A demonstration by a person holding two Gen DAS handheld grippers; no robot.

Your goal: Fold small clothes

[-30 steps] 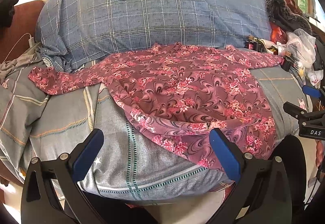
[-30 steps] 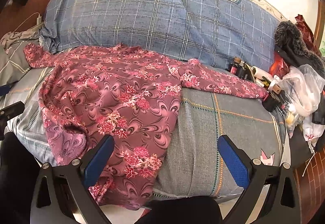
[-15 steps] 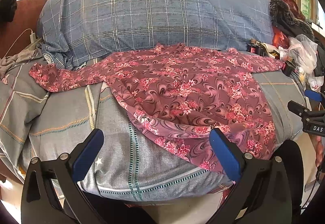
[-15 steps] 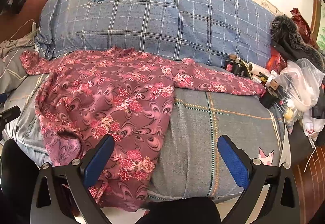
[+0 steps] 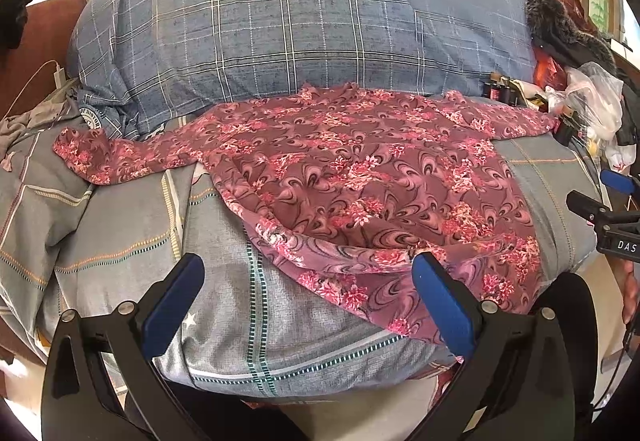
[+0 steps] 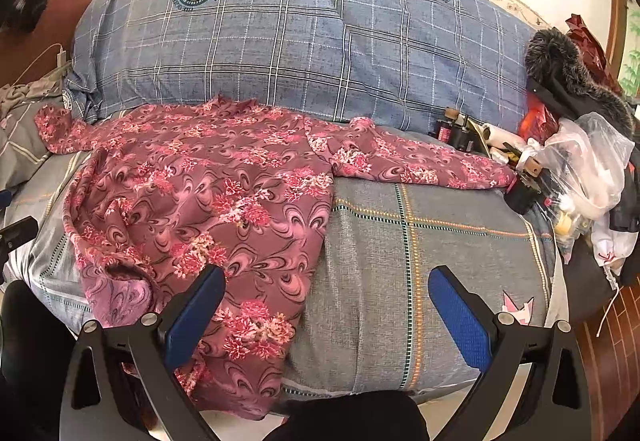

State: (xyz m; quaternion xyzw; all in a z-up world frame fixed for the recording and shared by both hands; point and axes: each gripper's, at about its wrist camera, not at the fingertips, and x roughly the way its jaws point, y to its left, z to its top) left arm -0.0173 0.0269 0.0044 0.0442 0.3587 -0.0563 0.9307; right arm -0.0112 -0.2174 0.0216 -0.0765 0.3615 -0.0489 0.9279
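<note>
The pink floral top [image 5: 360,177] lies spread on the bed [image 6: 420,241], collar toward the big blue checked pillow [image 5: 300,33] at the far side, 1 sleeve trailing left and the other right toward the clutter of bottles and a plastic bag [image 6: 588,157]. Its hem droops over the near edge. Over the last second both cameras have eased back a touch and the cloth has settled flatter, with nothing lifted. The left gripper [image 5: 308,305] hangs just short of the hem, jaws wide and empty; the right gripper [image 6: 326,315] does likewise, 1 blue pad over the hem's right corner. I would judge the garment laid out and the first fold not yet begun.
</note>
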